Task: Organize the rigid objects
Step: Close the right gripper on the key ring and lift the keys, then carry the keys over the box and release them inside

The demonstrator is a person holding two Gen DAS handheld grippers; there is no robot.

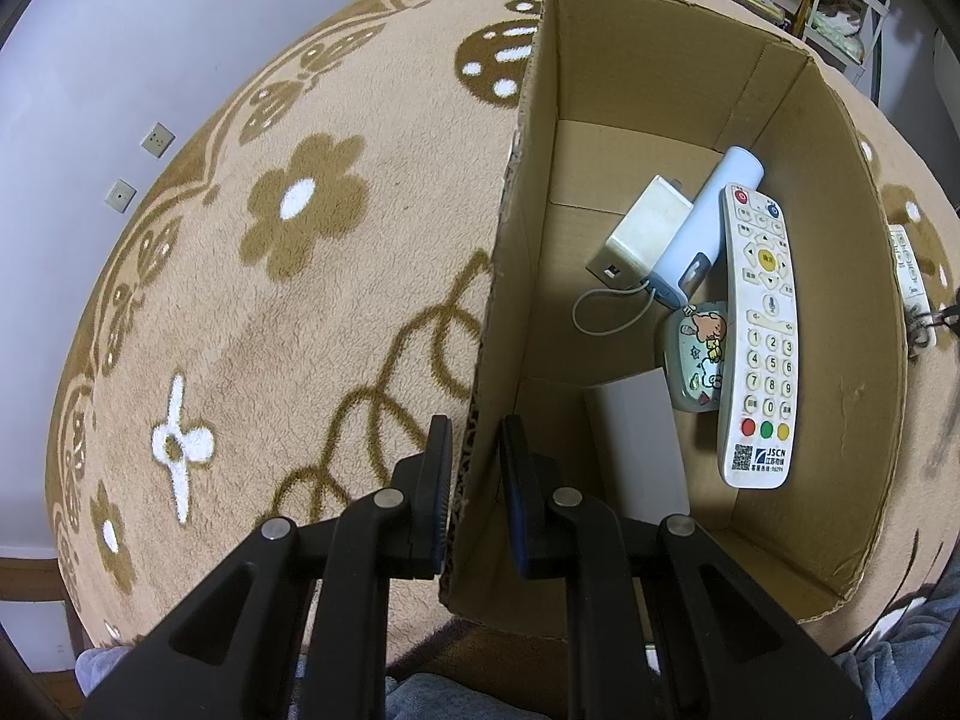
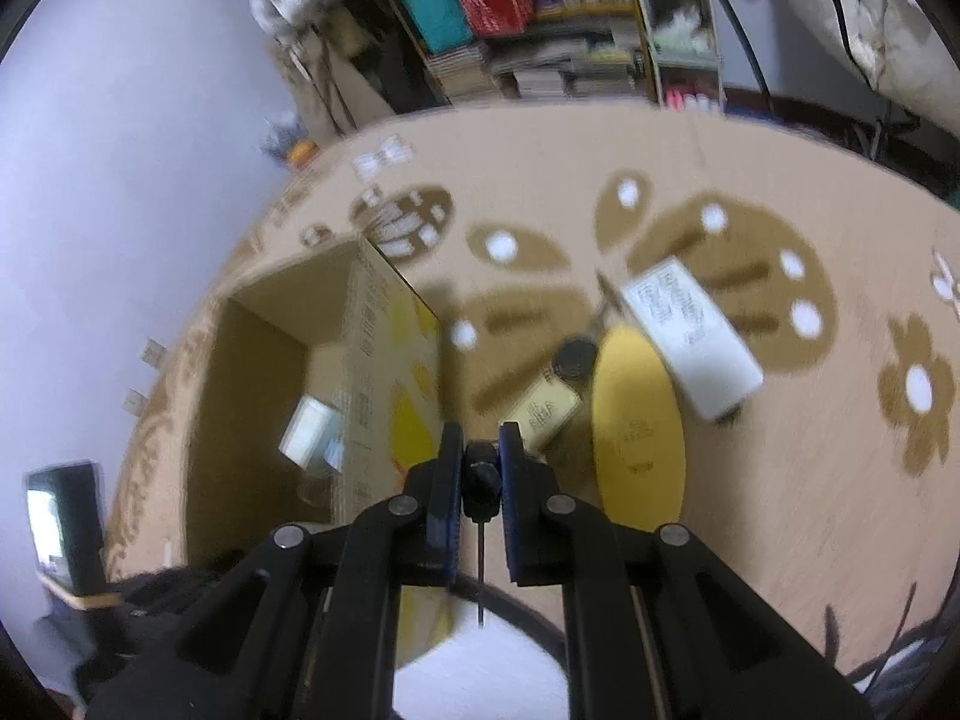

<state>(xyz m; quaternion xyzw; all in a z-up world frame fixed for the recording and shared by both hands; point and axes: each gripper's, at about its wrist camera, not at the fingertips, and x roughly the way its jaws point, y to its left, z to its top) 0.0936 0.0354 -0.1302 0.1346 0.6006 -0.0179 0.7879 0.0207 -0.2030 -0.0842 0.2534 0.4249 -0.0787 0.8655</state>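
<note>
My left gripper (image 1: pixel 475 438) is shut on the near left wall of an open cardboard box (image 1: pixel 516 276), one finger outside, one inside. Inside the box lie a white remote (image 1: pixel 757 336), a pale blue cylinder (image 1: pixel 708 222), a white charger (image 1: pixel 645 228), a cartoon-printed case (image 1: pixel 696 360) and a white flat block (image 1: pixel 636 444). My right gripper (image 2: pixel 480 438) is shut on a small black tool with a thin metal shaft (image 2: pixel 480 492), held above the rug just right of the box (image 2: pixel 384 360).
On the flowered beige rug (image 1: pixel 270 300) right of the box lie a yellow oval case (image 2: pixel 636 414), a white box with print (image 2: pixel 690 336), and a small tan bottle with a black cap (image 2: pixel 552 396). Another remote (image 1: pixel 912 288) lies outside the box's right wall. Shelves (image 2: pixel 540 18) stand beyond.
</note>
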